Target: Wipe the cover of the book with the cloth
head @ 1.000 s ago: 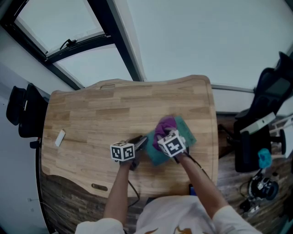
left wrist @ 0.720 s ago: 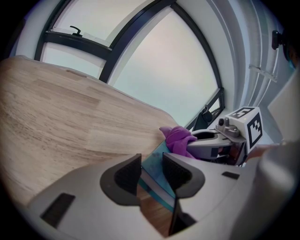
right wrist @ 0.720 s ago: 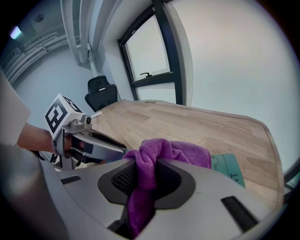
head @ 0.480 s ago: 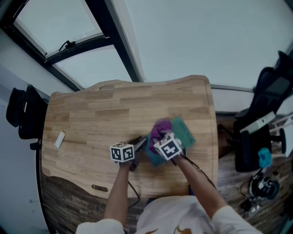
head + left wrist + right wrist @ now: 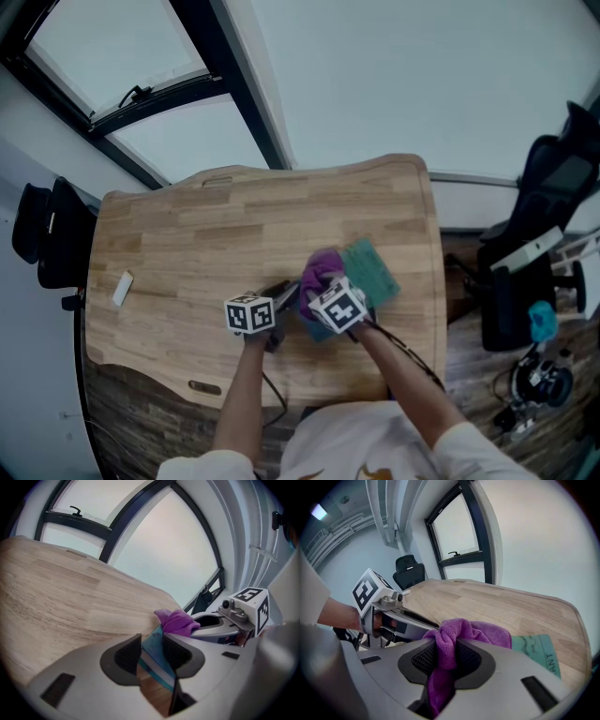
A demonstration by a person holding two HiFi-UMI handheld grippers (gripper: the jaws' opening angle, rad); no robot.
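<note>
A teal book lies on the wooden table, right of centre. My left gripper comes in from the left, and its jaws are shut on the book's near left corner, whose edge sits between the pads. My right gripper is shut on a bunched purple cloth that rests on the left part of the cover. In the right gripper view the cloth fills the jaws, and the bare teal cover shows to the right. The cloth also shows in the left gripper view.
A small white object lies near the table's left edge. A black chair stands to the right of the table, with dark gear to the left. A dark-framed window runs behind the far edge.
My right gripper has slid the cloth leftward across the cover, and more teal shows on the right. The left gripper and the book have stayed put.
</note>
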